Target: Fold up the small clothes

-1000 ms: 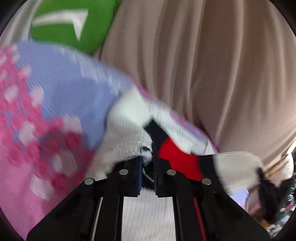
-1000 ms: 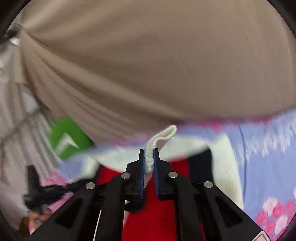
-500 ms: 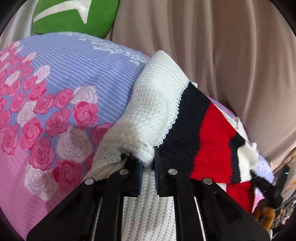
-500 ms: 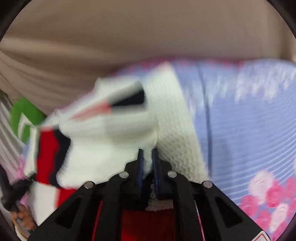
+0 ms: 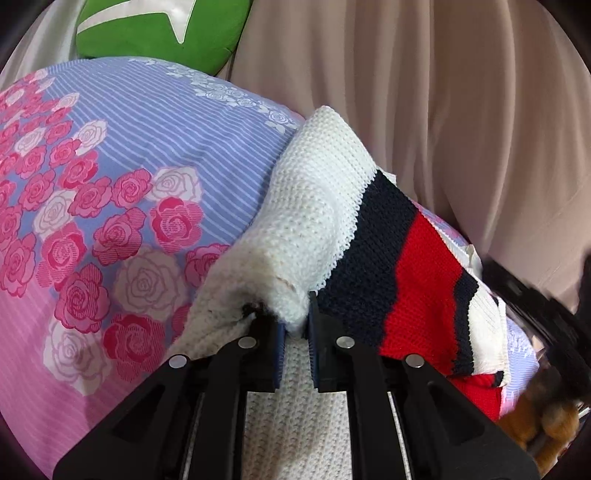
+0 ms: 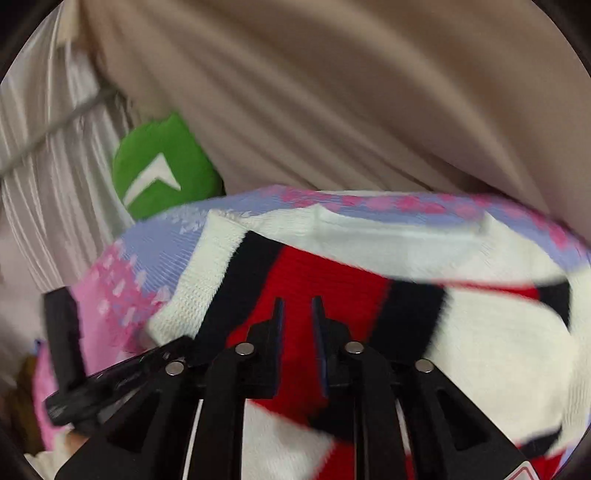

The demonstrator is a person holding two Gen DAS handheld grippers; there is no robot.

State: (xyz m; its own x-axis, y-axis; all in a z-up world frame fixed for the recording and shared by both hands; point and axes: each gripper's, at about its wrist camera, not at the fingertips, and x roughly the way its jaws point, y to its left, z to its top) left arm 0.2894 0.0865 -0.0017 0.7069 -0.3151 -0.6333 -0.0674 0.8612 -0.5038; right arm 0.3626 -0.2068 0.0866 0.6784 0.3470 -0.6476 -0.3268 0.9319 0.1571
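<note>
White, navy and red knitted sweater (image 5: 332,221) pinched by the left hand-held gripper (image 5: 295,328), spread on rose bedsheet (image 5: 110,184), right hand-held gripper (image 6: 297,314) parted, nothing held

Knit sweater (image 5: 325,206) on rose-print bedspread (image 5: 155,147)

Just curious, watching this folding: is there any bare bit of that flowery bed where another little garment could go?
Yes: the rose-printed lilac and pink bedsheet lies bare between the green star-marked cushion and the white, navy and red knitted sweater. Around the sweater, toward the beige curtain, it is crowded.
</note>
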